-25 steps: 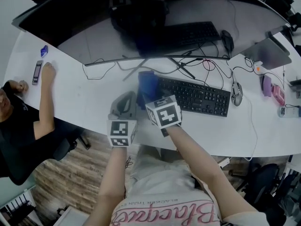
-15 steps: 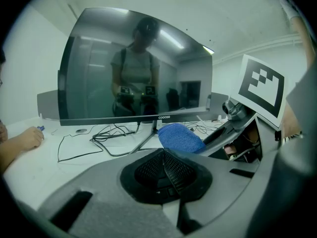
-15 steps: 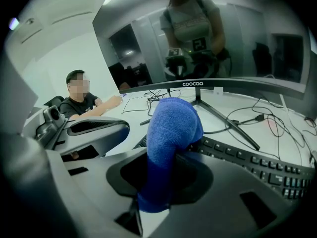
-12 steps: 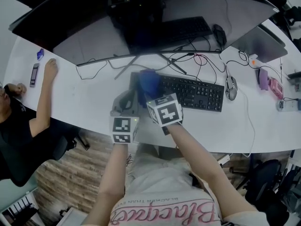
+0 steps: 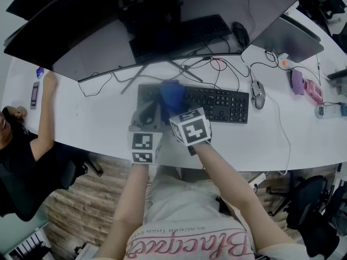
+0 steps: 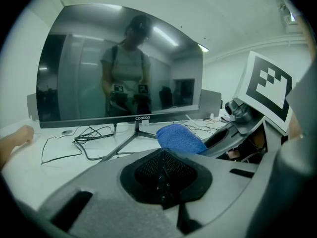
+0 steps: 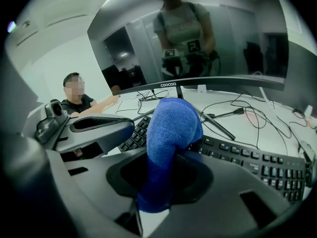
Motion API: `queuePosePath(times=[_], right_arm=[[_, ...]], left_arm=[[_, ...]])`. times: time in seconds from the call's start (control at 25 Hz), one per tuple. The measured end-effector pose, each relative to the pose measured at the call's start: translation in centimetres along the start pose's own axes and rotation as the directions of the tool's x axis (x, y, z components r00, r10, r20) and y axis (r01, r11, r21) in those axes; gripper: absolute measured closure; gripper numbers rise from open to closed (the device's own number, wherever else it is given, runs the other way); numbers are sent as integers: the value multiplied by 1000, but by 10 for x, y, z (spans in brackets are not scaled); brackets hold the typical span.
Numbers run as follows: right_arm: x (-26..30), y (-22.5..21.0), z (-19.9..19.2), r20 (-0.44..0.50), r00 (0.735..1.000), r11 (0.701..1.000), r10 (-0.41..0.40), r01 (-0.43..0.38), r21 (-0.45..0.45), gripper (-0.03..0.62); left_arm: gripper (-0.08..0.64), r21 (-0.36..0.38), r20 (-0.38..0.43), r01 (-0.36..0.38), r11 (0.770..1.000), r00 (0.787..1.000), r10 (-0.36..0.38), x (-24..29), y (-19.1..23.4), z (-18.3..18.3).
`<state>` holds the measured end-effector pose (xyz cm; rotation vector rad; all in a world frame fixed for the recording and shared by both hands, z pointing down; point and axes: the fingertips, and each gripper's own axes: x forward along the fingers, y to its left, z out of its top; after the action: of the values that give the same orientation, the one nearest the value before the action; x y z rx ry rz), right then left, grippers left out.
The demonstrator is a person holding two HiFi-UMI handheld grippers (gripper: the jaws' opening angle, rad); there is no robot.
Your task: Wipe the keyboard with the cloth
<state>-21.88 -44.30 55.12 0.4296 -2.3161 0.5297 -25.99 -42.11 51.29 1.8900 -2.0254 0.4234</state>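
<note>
White surface (image 5: 97, 118) carries the curved monitor (image 5: 65, 42) at 12 o'clock. Its stand legs and loose cables (image 5: 217, 66) lie just behind the keyboard (image 5: 217, 103). Right gripper (image 7: 163, 182) jaws pinch the blue cloth (image 7: 171, 128), bunched over the keyboard's 9 o'clock end. Judged an early pass, most keys yet to wipe. Left gripper (image 6: 163, 175) jaws pressed together, empty, alongside. Mouse (image 5: 257, 93) at 3 o'clock.
</note>
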Motion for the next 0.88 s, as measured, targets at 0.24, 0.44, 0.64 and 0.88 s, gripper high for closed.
queuePosePath(times=[0.24,0.44,0.64,0.88], right_arm=[[-13,-18,-7,-2,1000,1000,-7,7,7,492],[-24,-33,-14,-10,1000,1000,-8,8,7,492],[-32,-46,-18,-15,1000,1000,1,-1,8,492],[-46,-68,-27,-24,1000,1000,-1,1,8,492]], left_arm=[[554,13,2,31,999,1000,-31,13,-23,10],[554,8,-2,53,999,999,-53,23,-41,10],[554,11,-13,73,997,997,-73,33,-57,9],[554,4,-20,86,996,996,-86,47,-75,11]])
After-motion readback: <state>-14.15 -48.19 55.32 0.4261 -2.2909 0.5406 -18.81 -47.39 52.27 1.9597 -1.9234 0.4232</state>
